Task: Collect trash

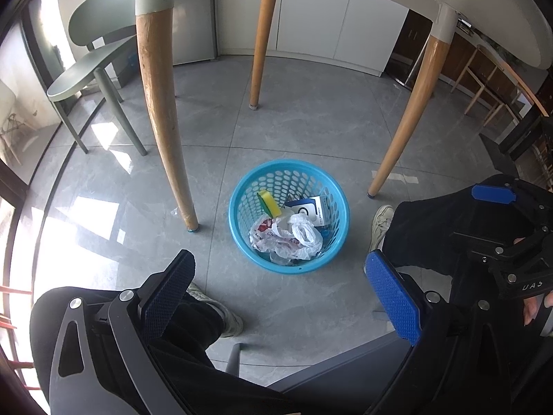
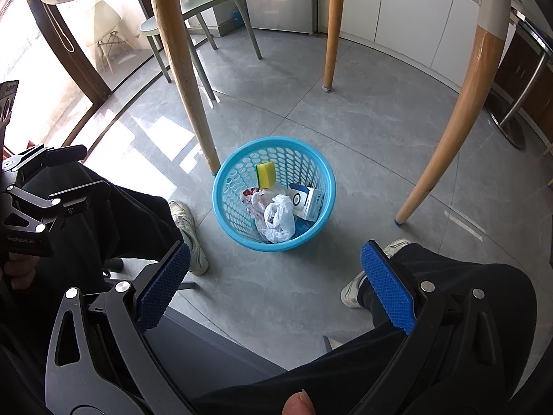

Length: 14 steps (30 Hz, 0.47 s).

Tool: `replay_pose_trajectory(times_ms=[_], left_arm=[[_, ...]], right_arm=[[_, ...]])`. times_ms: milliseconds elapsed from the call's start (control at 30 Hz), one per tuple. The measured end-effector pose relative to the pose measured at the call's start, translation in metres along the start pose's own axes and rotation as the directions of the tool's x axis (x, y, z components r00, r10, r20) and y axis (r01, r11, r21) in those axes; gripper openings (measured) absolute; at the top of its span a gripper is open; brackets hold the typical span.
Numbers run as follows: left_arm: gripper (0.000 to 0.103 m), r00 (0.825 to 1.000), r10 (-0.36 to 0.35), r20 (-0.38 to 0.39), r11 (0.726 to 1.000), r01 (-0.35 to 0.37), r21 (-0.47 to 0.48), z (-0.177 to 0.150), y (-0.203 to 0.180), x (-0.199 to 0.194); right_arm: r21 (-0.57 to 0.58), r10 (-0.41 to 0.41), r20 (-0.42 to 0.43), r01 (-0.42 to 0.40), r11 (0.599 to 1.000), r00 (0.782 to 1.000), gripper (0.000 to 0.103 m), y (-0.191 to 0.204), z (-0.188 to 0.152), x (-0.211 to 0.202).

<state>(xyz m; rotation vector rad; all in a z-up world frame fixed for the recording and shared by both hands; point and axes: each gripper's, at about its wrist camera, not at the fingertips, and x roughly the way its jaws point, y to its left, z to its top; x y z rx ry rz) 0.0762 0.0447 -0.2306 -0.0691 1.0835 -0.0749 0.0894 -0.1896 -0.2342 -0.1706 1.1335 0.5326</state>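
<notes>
Trash fills the blue basket (image 1: 242, 238) on the grey floor (image 1: 311, 128) between my feet under the table, sponge (image 1: 270, 203) left, plastic bags (image 1: 293, 238) middle, white box (image 1: 316, 209) right, while my left gripper (image 1: 281, 297) and right gripper (image 2: 274, 285) hang above it, both spread wide and empty.

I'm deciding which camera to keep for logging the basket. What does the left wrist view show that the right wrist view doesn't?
Only the left wrist view shows the right gripper, at its right edge. Only the right wrist view shows the left gripper and a white chair beyond the glass. Both show the blue basket on the floor under the table, holding a yellow sponge, a white box and crumpled plastic bags, plus the green chair.
</notes>
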Motion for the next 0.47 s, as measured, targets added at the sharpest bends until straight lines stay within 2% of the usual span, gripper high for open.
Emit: replay_pose_trajectory(times_ms=[467], left_arm=[[0.097,1.000,0.015,-0.012,1.000,-0.015,0.017,0.0009,-0.0027,0.0019]], right_arm=[[0.000,0.002,-0.009,-0.002,1.000,1.000,0.095,-0.0017,-0.0032,0.0031]])
